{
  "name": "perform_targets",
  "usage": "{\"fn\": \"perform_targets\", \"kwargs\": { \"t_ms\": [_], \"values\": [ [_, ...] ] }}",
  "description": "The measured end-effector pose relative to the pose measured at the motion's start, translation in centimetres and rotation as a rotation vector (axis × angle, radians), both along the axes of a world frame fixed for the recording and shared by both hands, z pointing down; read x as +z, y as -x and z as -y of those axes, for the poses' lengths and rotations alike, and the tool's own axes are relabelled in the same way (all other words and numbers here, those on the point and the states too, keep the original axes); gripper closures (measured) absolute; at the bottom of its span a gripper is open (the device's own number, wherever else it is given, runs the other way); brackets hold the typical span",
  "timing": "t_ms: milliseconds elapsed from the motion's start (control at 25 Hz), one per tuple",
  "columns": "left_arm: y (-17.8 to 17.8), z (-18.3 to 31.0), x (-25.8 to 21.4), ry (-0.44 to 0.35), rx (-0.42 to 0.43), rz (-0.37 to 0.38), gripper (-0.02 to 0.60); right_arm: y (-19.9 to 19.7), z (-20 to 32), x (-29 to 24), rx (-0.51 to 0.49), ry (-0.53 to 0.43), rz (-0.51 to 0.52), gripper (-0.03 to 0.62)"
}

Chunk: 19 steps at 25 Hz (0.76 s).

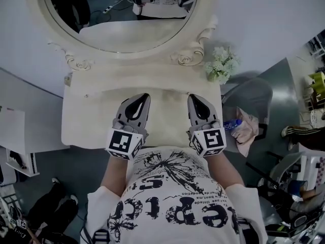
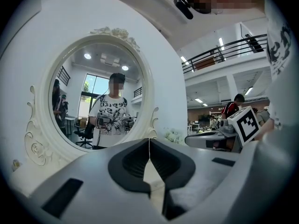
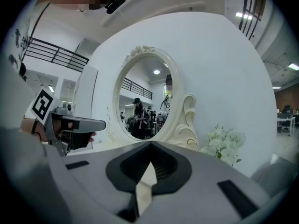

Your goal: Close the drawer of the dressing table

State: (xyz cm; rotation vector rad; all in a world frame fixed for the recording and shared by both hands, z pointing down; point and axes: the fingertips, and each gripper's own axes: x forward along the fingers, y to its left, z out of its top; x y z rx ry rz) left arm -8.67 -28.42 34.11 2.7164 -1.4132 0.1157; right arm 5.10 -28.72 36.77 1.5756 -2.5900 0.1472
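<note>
The cream dressing table (image 1: 89, 118) stands right in front of me under its oval mirror (image 1: 122, 19). Its drawer is hidden below the front edge and behind my torso, so no drawer front shows in any view. My left gripper (image 1: 144, 96) hovers over the middle of the tabletop, shut with nothing between its jaws. My right gripper (image 1: 192, 97) is beside it, also shut and empty. Both point toward the mirror. In the left gripper view the left gripper (image 2: 149, 140) has its tips meeting in front of the mirror (image 2: 93, 92). In the right gripper view the right gripper (image 3: 150, 144) is likewise closed.
A bunch of white flowers (image 1: 222, 65) sits at the table's back right corner, also in the right gripper view as the flowers (image 3: 226, 143). A grey chair (image 1: 254, 98) with a pink cloth and a bottle (image 1: 232, 124) stands to the right. A white wall panel (image 1: 15, 131) is on the left.
</note>
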Motion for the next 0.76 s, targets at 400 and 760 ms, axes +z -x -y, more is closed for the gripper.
{"fn": "perform_targets", "kwargs": {
  "t_ms": [400, 760],
  "values": [
    [-0.1, 0.2, 0.5, 0.012, 0.001, 0.018, 0.561, -0.3, 0.8, 0.2, 0.012, -0.003, -0.012, 0.577],
    [-0.8, 1.1, 0.8, 0.021, 0.013, 0.017, 0.561, -0.5, 0.9, 0.0, 0.007, -0.021, -0.011, 0.577]
  ]
}}
